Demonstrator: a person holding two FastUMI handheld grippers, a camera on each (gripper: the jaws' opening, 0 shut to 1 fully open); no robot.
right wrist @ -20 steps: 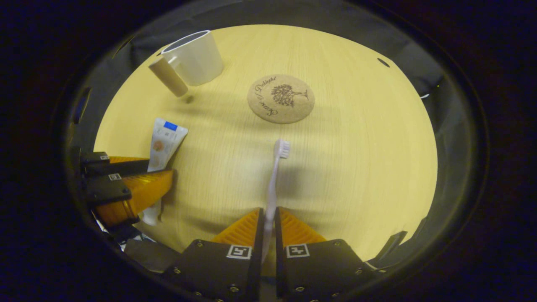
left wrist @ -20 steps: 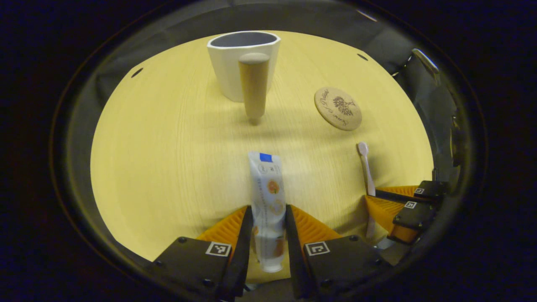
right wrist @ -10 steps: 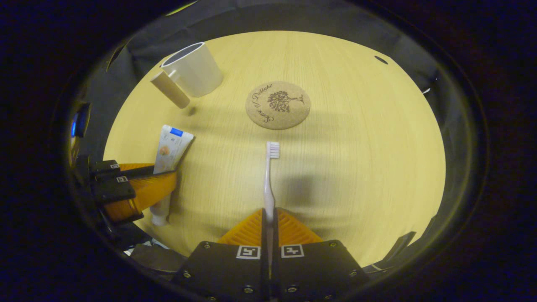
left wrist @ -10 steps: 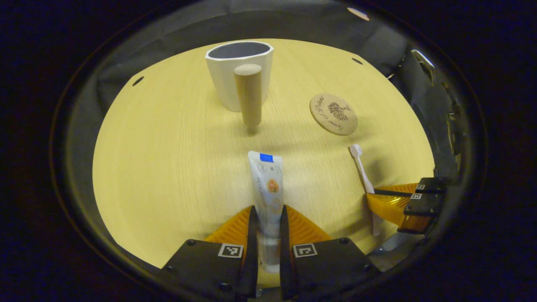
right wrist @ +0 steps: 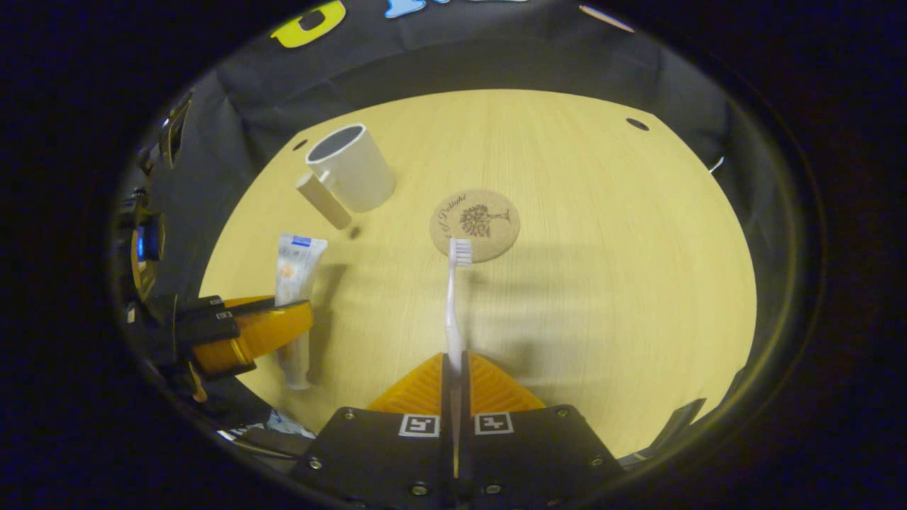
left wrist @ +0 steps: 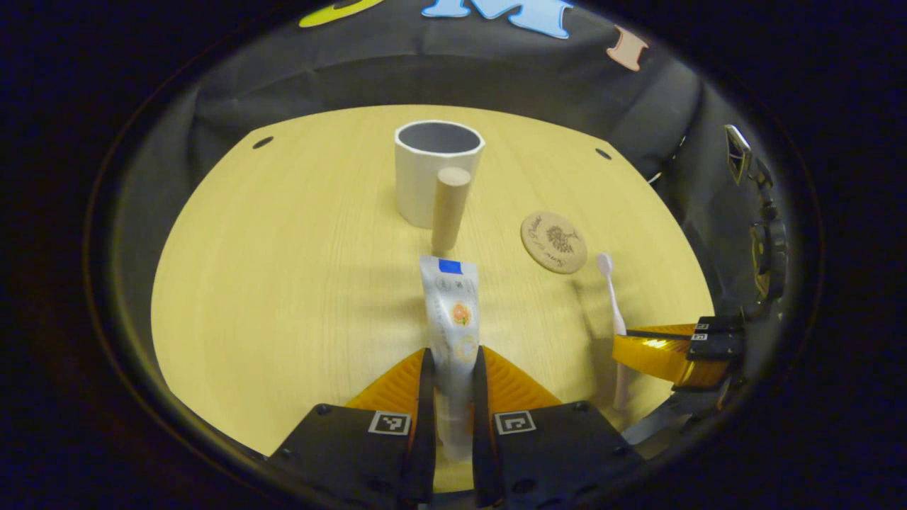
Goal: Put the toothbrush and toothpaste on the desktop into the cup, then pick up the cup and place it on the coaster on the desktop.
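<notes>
Rising off the desk [left wrist: 283, 283] since a second ago, left gripper [left wrist: 448, 397] clamps the toothpaste tube [left wrist: 452, 319], right gripper [right wrist: 453, 397] the toothbrush [right wrist: 453, 304]; cup [left wrist: 436, 170] waits beyond both fingertips, coaster [right wrist: 475, 225] beside.

Coaster [right wrist: 475, 224] — script lettering, tree emblem — illegible.

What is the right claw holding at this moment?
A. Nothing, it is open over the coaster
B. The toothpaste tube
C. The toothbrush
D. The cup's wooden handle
C. In the right gripper view the right claw is closed on the toothbrush, whose bristled head points toward the coaster; the toothpaste sits in the left claw, and the cup stands apart, untouched.
</notes>
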